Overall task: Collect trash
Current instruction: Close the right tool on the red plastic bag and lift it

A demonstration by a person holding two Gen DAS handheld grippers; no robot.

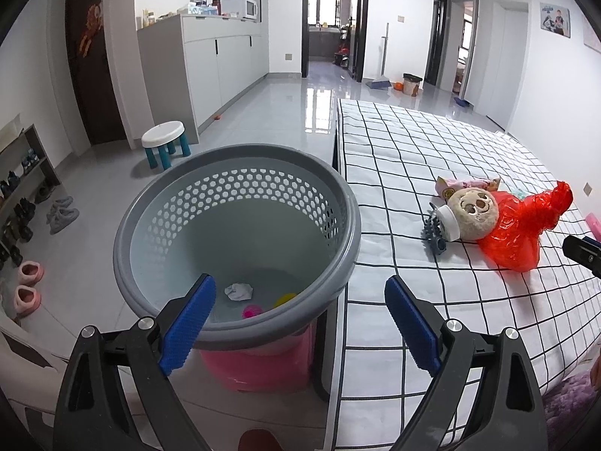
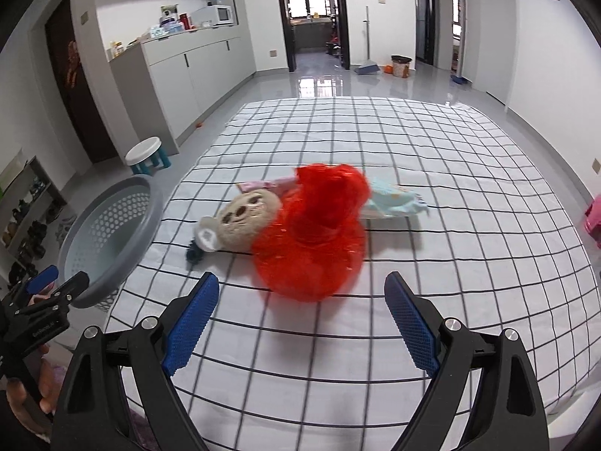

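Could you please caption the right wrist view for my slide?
Open right claw facing a red plastic bag on the checked bed.

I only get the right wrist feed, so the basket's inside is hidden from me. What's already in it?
Observer: The left wrist view looks down into the grey basket. A crumpled white scrap, a pink ball and something yellow lie on its bottom.
Operator: What is the basket standing on?
Observer: It sits on a pink stool or tub beside the bed, not on the bed itself.
Operator: Is the left gripper holding anything?
Observer: No. The left gripper is open and empty, hovering over the basket's near rim.
Operator: That dark thing by the plush?
Observer: A grey-blue hair claw clip, touching the plush toy.
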